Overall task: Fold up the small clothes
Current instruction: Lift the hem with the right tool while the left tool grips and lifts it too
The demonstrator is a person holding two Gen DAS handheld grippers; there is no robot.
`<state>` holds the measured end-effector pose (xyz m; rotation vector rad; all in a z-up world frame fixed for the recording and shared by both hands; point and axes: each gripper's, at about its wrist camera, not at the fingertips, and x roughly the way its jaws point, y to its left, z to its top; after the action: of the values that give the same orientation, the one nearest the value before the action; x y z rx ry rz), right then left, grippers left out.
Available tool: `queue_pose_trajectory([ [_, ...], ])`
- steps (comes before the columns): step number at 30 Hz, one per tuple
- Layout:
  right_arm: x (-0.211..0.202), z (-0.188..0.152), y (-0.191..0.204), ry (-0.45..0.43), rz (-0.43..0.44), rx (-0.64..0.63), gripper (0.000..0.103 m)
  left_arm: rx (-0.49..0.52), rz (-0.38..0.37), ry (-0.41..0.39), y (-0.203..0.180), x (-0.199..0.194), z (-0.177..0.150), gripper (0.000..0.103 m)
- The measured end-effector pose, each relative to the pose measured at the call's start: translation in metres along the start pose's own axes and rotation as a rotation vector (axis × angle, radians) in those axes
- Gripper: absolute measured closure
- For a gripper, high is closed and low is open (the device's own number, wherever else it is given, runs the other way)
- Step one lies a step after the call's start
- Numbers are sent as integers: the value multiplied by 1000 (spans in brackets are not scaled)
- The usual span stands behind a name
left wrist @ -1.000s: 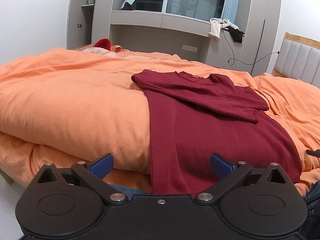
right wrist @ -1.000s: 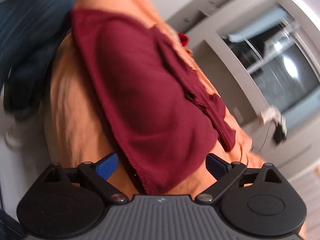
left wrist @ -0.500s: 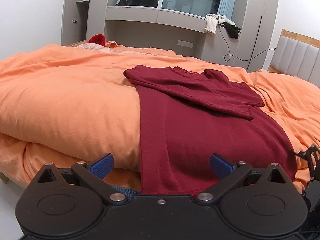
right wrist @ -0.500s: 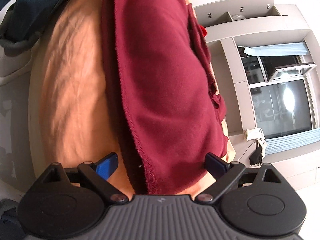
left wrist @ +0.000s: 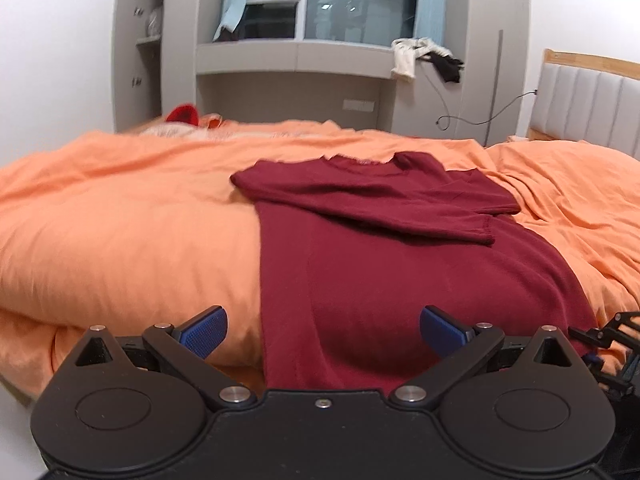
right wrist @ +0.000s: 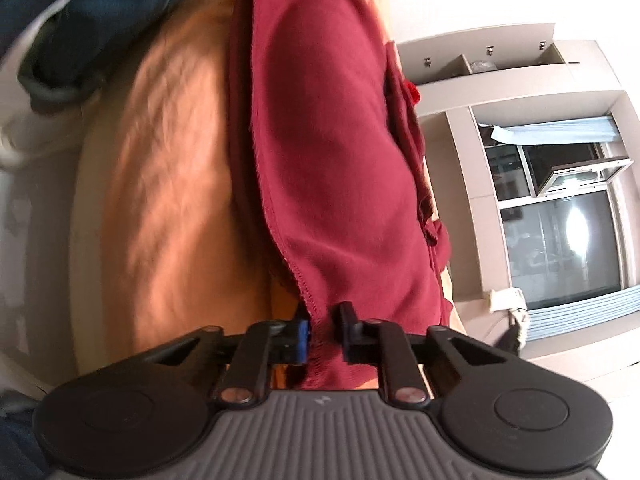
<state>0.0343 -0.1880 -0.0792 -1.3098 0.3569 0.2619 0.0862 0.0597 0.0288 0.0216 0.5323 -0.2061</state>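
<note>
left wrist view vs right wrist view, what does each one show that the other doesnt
Only the left wrist view shows the whole maroon shirt laid out with its sleeves folded across the chest, the padded headboard, and the open left gripper hovering at the shirt's near hem, holding nothing.

Only the right wrist view shows the right gripper shut on the shirt's stitched hem corner, plus dark blue fabric at the top left.

Both show the shirt, the orange duvet, the grey cabinet with its window, and a small red item at the bed's far side.
</note>
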Motion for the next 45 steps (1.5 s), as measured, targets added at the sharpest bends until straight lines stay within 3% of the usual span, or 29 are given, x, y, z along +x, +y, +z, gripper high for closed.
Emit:
queue_pose_trajectory([
  [5, -26, 2, -33, -67, 28, 136, 96, 69, -57, -26, -17, -4, -6, 1],
  [14, -52, -9, -126, -167, 162, 528, 97, 242, -176, -63, -66, -9, -29, 1],
  [21, -65, -19, -168, -232, 185, 674, 98, 290, -166, -11, -104, 21, -40, 1],
  [23, -68, -22, -177, -246, 183, 706, 98, 311, -125, -1, -112, 32, -41, 10],
  [26, -73, -26, -185, -263, 167, 738, 98, 334, -45, 17, -113, 43, -40, 31],
  [28, -77, -30, -188, -271, 154, 759, 98, 327, -8, 35, -106, 46, -38, 64],
  [31, -81, -36, -190, -282, 137, 789, 98, 319, 14, 36, -87, 40, -34, 82],
  [36, -90, -45, -194, -316, 93, 841, 98, 314, 100, -20, -58, 16, -30, 81],
  [42, -95, -52, -197, -332, 64, 885, 98, 275, 169, -13, -33, 9, -29, 78],
  [45, -96, -56, -197, -329, 62, 901, 98, 276, 166, -26, -28, 2, -30, 87],
])
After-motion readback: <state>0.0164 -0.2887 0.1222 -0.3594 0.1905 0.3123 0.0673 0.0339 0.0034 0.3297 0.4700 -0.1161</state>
